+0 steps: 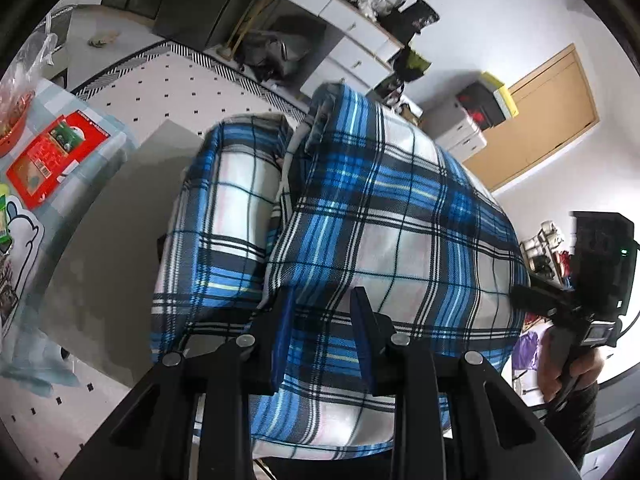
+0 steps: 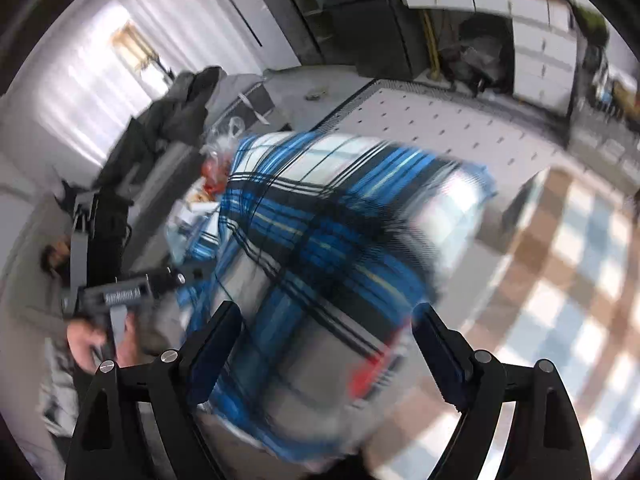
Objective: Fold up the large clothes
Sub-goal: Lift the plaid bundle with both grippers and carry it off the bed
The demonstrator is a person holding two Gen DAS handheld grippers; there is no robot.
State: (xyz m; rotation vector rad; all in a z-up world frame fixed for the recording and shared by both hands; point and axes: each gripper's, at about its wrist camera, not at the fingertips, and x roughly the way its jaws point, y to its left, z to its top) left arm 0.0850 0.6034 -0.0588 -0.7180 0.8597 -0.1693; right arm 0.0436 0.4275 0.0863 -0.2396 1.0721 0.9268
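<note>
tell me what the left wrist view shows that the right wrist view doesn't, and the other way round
Only the left wrist view: the left gripper shut on the blue plaid garment, a red packet on the table at left, and a wooden door.

Only the right wrist view: the right gripper with its jaws wide apart over the cloth, gripping nothing, a bright curtained window, and a brown and blue checked surface at right.

Both: the plaid garment, the dotted white rug and the white drawer unit.

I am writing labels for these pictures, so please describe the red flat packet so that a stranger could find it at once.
In the left wrist view, look left of the blue plaid garment to the pale checked tabletop. The red flat packet lies there beside a red bowl. Only the packet is rectangular, with a green picture printed on it.
</note>
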